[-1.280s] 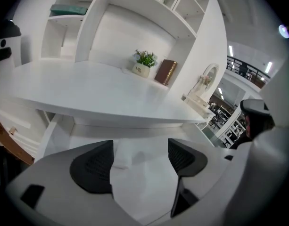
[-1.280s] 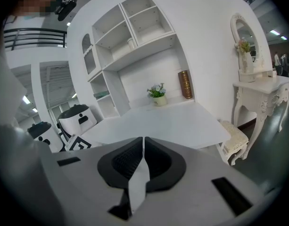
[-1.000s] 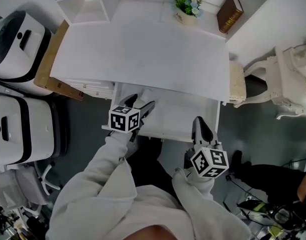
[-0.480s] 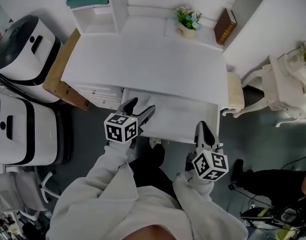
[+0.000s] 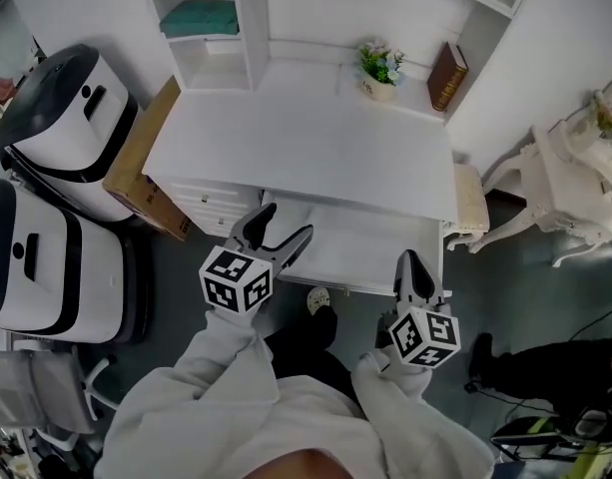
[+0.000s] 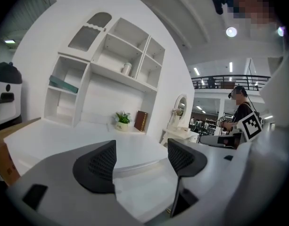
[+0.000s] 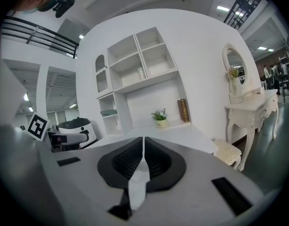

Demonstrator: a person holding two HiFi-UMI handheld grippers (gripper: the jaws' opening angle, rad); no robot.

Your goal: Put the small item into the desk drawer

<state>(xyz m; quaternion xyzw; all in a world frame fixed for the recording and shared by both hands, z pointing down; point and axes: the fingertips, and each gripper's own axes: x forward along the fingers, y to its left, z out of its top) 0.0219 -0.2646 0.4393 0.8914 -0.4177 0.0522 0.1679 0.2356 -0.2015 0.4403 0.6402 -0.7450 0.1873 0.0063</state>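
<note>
Drawer [image 5: 370, 249] stands partly open. Left gripper [image 5: 288, 222] gapes wide and empty at its front; right gripper [image 5: 413, 259] is pinched closed, seemingly on nothing. Small item not discernible, possibly inside. Push squarely with the 2 grippers.

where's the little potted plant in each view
head view: plant near the top, a bit right of centre
left gripper view: plant left of centre, about mid height
right gripper view: plant just right of centre, about mid height
shared landmark: the brown book stands just to its right in all three
</note>
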